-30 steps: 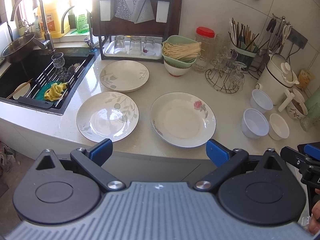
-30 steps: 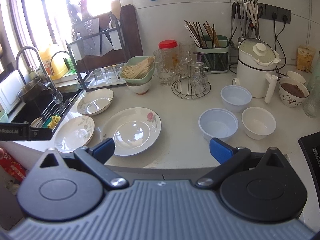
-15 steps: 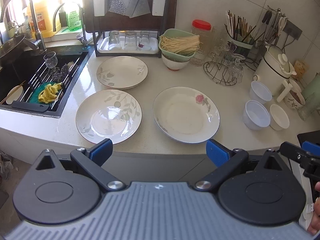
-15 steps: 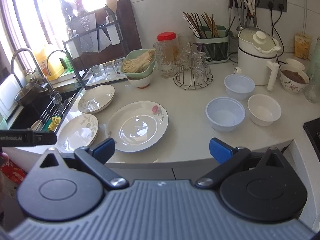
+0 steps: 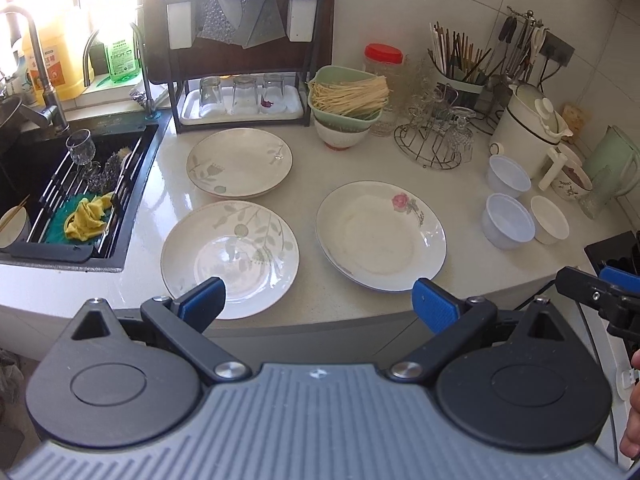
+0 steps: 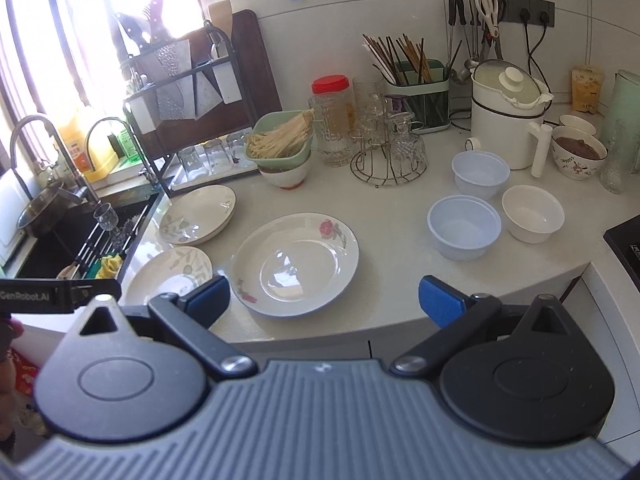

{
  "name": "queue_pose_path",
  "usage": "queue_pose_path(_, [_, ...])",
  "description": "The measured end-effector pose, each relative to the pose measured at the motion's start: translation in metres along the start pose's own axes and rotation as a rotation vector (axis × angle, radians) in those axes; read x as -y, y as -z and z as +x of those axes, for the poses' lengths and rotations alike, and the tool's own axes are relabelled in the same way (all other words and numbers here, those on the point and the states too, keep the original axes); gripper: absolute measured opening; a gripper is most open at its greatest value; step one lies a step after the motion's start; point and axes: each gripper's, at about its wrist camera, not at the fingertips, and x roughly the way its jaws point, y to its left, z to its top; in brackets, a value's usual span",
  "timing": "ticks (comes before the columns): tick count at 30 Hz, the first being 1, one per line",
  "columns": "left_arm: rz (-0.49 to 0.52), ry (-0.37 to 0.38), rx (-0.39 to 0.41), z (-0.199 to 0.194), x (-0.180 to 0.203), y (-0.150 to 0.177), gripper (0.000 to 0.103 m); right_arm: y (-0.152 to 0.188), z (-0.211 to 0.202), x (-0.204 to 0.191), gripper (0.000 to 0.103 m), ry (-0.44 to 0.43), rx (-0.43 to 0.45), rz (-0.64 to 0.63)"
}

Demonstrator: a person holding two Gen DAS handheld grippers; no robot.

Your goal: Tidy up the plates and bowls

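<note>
1. Leaf plate (image 6: 168, 276) — its near rim, at 6 o'clock, is hidden behind the right gripper's body.
2. Left gripper (image 6: 56, 295) — cut off at 9 o'clock in the right wrist view.
3. Brown contents of the flowered bowl (image 6: 578, 152) — too small to tell.
4. Bottle labels (image 5: 120, 54) blurred.

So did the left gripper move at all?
Yes. The left gripper went forward toward the counter; the leaf plate now sits closer under its fingers.

Three plates (image 5: 230, 254) lie on the desk (image 5: 304, 184), right of the sink (image 5: 60, 184). Three bowls (image 5: 508, 220) stand further right, before the kettle (image 5: 528, 128).
</note>
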Motion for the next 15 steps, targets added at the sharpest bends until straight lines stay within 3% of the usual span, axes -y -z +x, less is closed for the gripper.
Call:
queue_pose_path(9, [0.027,-0.004,-0.030,0.007,-0.015,-0.001,0.101,-0.001,0.009,-0.012,0.102,0.017,-0.038,-0.010])
queue_pose_path(15, [-0.013,-0.071,-0.061,0.019,-0.017,-0.001,0.101,-0.004,0.026,-0.004,0.102,-0.035,-0.054,-0.021])
